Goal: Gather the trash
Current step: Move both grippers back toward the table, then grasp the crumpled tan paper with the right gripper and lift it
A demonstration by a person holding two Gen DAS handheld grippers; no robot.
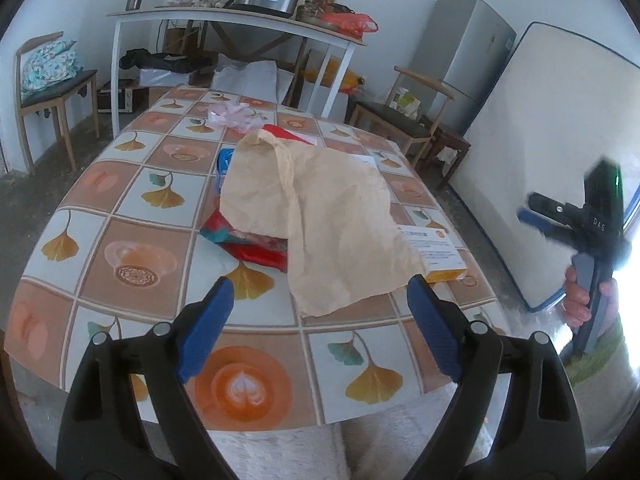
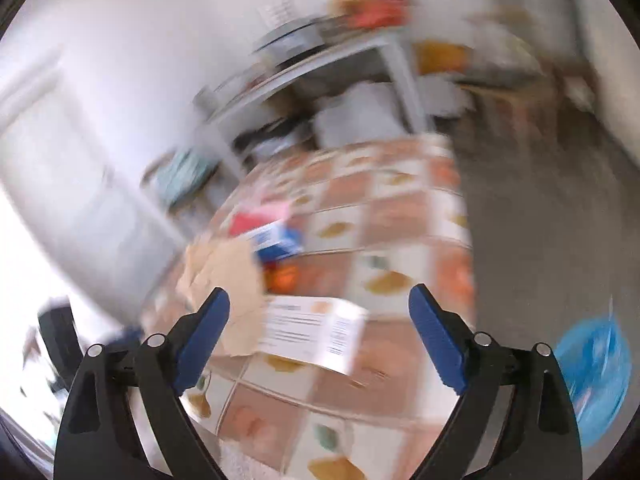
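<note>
A crumpled brown paper bag [image 1: 320,208] lies in the middle of the tiled table [image 1: 120,200], over a red wrapper [image 1: 256,246] and beside a blue box [image 1: 224,164]. A pink plastic bag [image 1: 232,114] sits farther back. A white and orange leaflet [image 1: 436,248] lies at the right edge. My left gripper [image 1: 320,304] is open, hovering just short of the paper's near edge. My right gripper [image 2: 320,300] is open with nothing between its fingers, above the table's corner in a blurred view of the paper [image 2: 228,276] and leaflet [image 2: 312,328]. A hand [image 1: 580,300] holds it off the table's right side.
A white side table [image 1: 240,24] loaded with a cooker and jars stands behind. Chairs stand at left [image 1: 52,92] and right [image 1: 400,120], with a fridge [image 1: 464,48] and a leaning mattress [image 1: 540,140] at right. A blue bag [image 2: 592,364] shows on the floor.
</note>
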